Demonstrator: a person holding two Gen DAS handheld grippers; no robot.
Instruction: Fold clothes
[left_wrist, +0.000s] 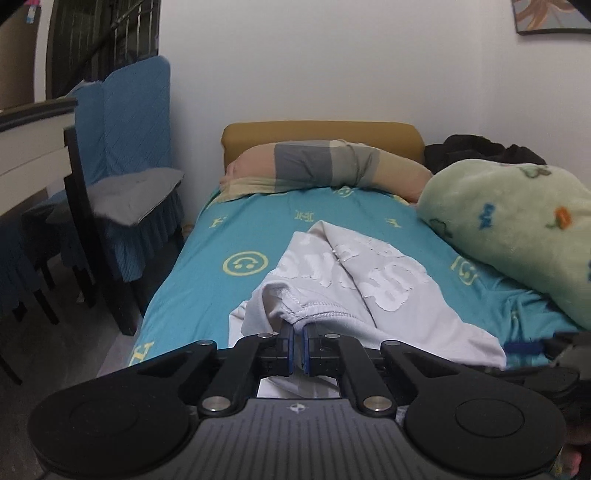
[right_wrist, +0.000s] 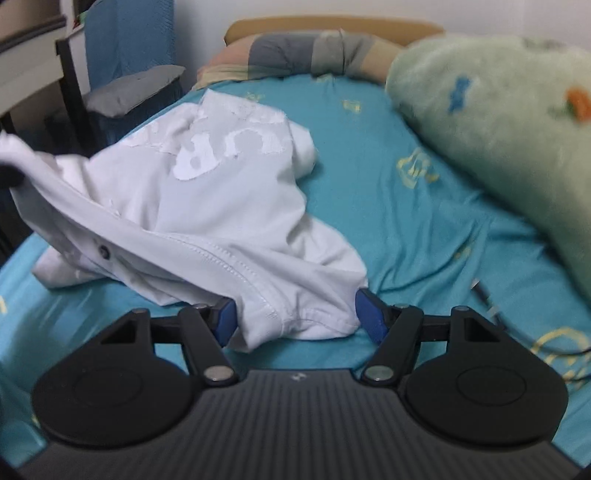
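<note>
Left tongs pressed together, pinching stitched hem of white T-shirt, lifting that edge off the bed. Right tongs spread wide, another hem bunch between the blue pads, not clamped. Shirt lies crumpled mid-bed on teal sheet; green blanket right, pillow at headboard.

Shirt on bed — blanket right.
</note>
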